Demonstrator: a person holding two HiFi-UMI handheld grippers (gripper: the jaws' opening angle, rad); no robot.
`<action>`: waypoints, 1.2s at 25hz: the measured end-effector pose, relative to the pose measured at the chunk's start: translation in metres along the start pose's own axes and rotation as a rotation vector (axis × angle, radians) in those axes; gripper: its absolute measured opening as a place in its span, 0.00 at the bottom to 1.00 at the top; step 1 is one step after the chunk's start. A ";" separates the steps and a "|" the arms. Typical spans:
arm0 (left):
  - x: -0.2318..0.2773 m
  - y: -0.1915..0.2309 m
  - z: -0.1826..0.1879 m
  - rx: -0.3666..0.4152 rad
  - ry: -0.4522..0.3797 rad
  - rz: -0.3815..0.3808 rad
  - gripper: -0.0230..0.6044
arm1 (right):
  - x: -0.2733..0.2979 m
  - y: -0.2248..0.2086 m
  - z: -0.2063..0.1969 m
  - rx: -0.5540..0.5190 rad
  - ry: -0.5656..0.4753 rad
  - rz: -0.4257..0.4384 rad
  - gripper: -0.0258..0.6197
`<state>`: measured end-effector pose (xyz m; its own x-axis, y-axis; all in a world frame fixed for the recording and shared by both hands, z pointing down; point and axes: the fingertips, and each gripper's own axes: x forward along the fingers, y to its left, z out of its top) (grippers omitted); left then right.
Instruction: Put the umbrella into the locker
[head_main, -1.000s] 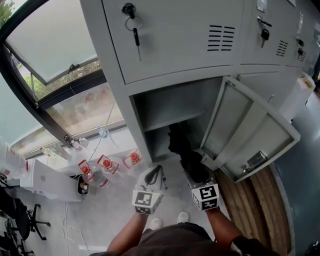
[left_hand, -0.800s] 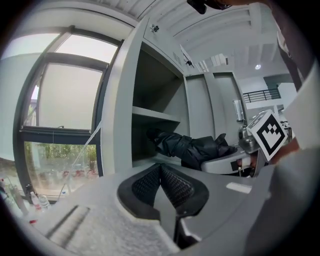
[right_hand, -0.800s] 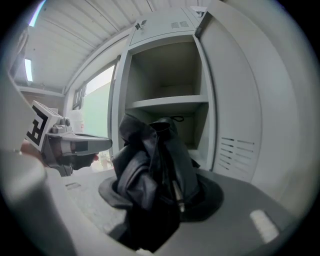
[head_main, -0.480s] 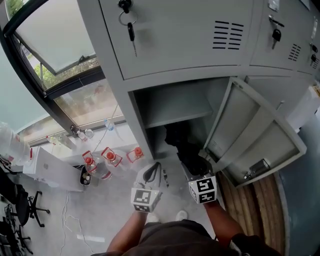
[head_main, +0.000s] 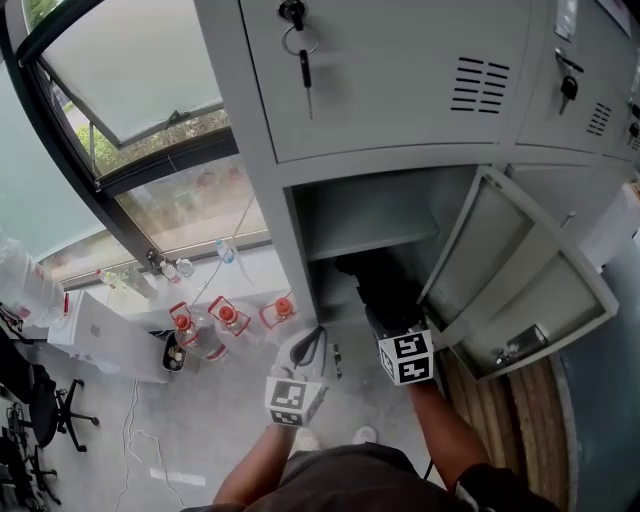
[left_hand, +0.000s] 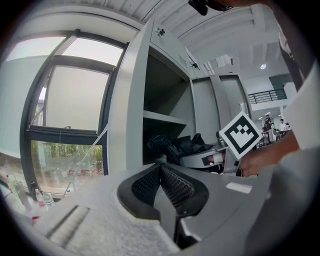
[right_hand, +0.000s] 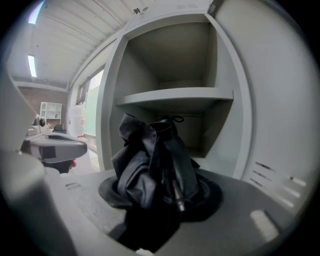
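Note:
A folded black umbrella (head_main: 378, 288) is clamped in my right gripper (head_main: 388, 322), and its far end pokes into the open grey locker (head_main: 300, 250), into the space under the shelf (head_main: 365, 238). In the right gripper view the umbrella (right_hand: 150, 162) fills the gap between the jaws of the right gripper (right_hand: 161, 196), in front of the shelf (right_hand: 175, 95). My left gripper (head_main: 310, 345) hangs shut with nothing in it, left of the opening. From the left gripper view, past the left gripper (left_hand: 161, 176), I see the umbrella (left_hand: 172, 146) at the locker mouth.
The locker door (head_main: 520, 285) stands swung open to the right. Keys (head_main: 305, 70) dangle from the shut door above. Several red-capped bottles (head_main: 225, 315) stand on the floor at the left below a window (head_main: 150, 150). Wooden planks (head_main: 510, 400) lie at the right.
My right gripper has pushed forward with the umbrella, whose end now reaches further into the lower space. The left gripper has stayed about where it was.

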<state>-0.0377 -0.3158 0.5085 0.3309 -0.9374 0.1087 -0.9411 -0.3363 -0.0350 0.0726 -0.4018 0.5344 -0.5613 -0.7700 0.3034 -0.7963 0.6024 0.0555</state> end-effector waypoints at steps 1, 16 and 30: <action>-0.002 0.002 -0.001 0.002 0.003 -0.002 0.04 | 0.007 0.000 0.001 -0.003 0.006 -0.001 0.39; -0.018 0.018 -0.011 -0.010 0.016 -0.008 0.04 | 0.096 -0.005 0.009 -0.045 0.159 0.007 0.39; -0.031 0.040 -0.019 -0.006 0.034 0.011 0.04 | 0.124 -0.004 -0.013 -0.033 0.317 0.012 0.40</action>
<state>-0.0870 -0.2987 0.5225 0.3179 -0.9373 0.1426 -0.9451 -0.3253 -0.0307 0.0093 -0.4967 0.5844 -0.4678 -0.6622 0.5854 -0.7796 0.6212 0.0797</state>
